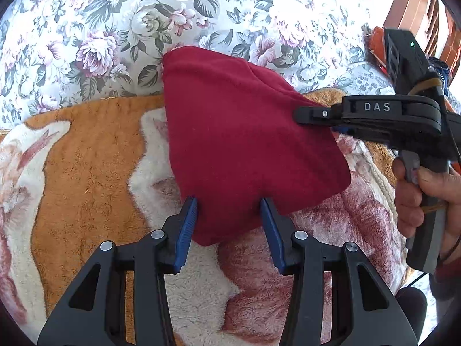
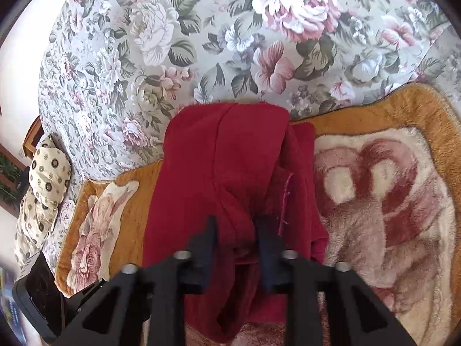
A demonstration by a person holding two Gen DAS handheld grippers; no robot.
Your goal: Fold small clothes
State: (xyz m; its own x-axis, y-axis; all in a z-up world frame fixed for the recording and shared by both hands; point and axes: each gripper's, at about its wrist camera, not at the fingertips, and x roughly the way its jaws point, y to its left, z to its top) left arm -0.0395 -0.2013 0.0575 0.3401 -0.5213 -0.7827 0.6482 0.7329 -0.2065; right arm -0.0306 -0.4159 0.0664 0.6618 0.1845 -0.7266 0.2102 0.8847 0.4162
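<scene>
My left gripper had its blue pads spread apart, the near edge of the red garment lying between them, brushing the pads without being pinched. My right gripper was closed on a bunched fold of that garment and held it pinched. The garment lay across the orange plush blanket, its far end reaching the floral sheet.

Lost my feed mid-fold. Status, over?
Left gripper open, astride red garment edge. Right gripper pinching its cloth, lifted over the plush blanket. Nothing in the way.
</scene>
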